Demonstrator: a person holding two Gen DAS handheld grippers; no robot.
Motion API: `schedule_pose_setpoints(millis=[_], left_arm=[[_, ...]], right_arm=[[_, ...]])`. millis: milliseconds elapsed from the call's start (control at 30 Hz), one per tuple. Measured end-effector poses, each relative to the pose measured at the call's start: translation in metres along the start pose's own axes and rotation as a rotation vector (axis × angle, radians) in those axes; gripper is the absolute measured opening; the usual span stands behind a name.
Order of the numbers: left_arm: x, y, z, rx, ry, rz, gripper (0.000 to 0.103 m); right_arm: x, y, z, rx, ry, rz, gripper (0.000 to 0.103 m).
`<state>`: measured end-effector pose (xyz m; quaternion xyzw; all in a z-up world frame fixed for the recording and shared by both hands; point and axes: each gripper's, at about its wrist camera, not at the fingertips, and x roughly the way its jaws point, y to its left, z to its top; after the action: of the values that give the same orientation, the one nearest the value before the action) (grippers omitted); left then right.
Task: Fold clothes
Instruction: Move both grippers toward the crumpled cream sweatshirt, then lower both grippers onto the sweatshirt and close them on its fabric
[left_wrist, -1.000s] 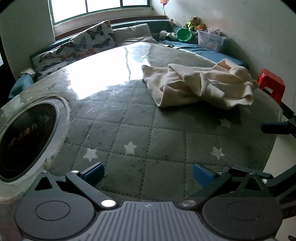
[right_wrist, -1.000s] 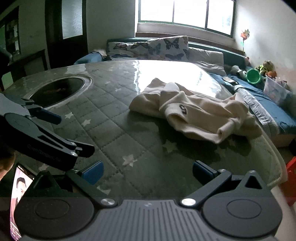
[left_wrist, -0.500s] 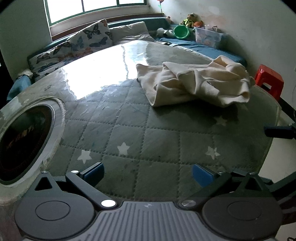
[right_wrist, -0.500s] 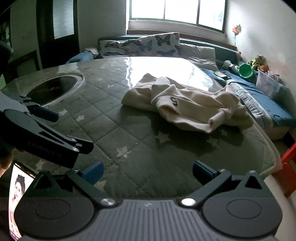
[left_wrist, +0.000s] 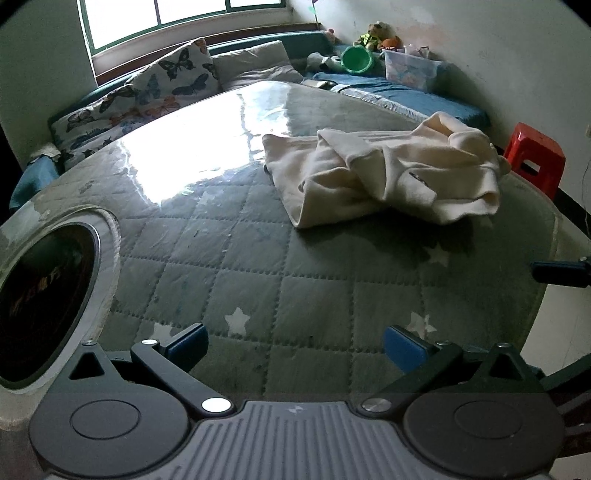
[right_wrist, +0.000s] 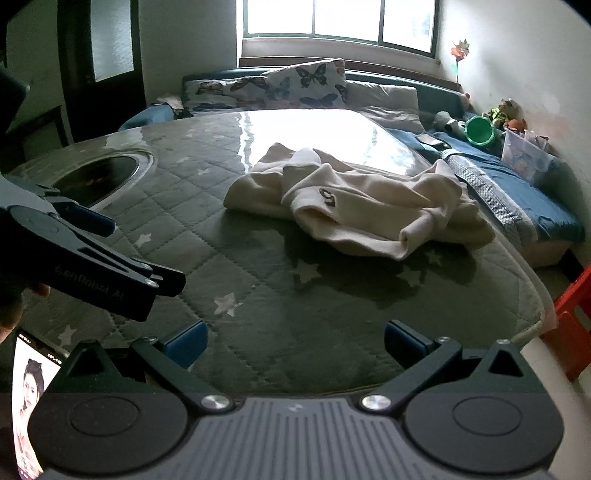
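Nearest, the left gripper (left_wrist: 295, 345) and the right gripper (right_wrist: 295, 341) both hang spread and empty above the quilted table cover (left_wrist: 280, 258). Only the right wrist view shows a phone screen (right_wrist: 27, 387) (bottom left corner). Bare cover lies ahead. One crumpled cream garment (left_wrist: 384, 177) sits near the far right edge; behind stands one red stool (left_wrist: 535, 158).

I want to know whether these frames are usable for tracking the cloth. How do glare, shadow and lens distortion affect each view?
Left wrist view: window glare blows out the tabletop behind the cream garment, which stays evenly lit and sharp; straight edges bow toward the rim. Right wrist view: a smaller glare patch lies beyond the garment, a dark shadow falls on its near side, and the left gripper is dim.
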<state>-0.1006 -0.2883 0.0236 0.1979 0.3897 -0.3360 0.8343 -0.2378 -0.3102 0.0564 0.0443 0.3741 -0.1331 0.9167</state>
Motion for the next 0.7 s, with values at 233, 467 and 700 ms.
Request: schedule_pose_setpoints(millis=[233, 467, 700], left_arm=[[0.005, -0.003, 0.009, 0.008, 0.005, -0.004, 0.103], [0.010, -0.005, 0.017, 0.017, 0.010, -0.007, 0.103], [0.015, -0.006, 0.026, 0.020, 0.015, -0.011, 0.103]], right_arm=[[0.005, -0.006, 0.003, 0.012, 0.004, -0.004, 0.102], [0.010, -0.012, 0.008, 0.023, 0.007, 0.000, 0.100], [0.017, -0.018, 0.014, 0.037, 0.009, 0.001, 0.099]])
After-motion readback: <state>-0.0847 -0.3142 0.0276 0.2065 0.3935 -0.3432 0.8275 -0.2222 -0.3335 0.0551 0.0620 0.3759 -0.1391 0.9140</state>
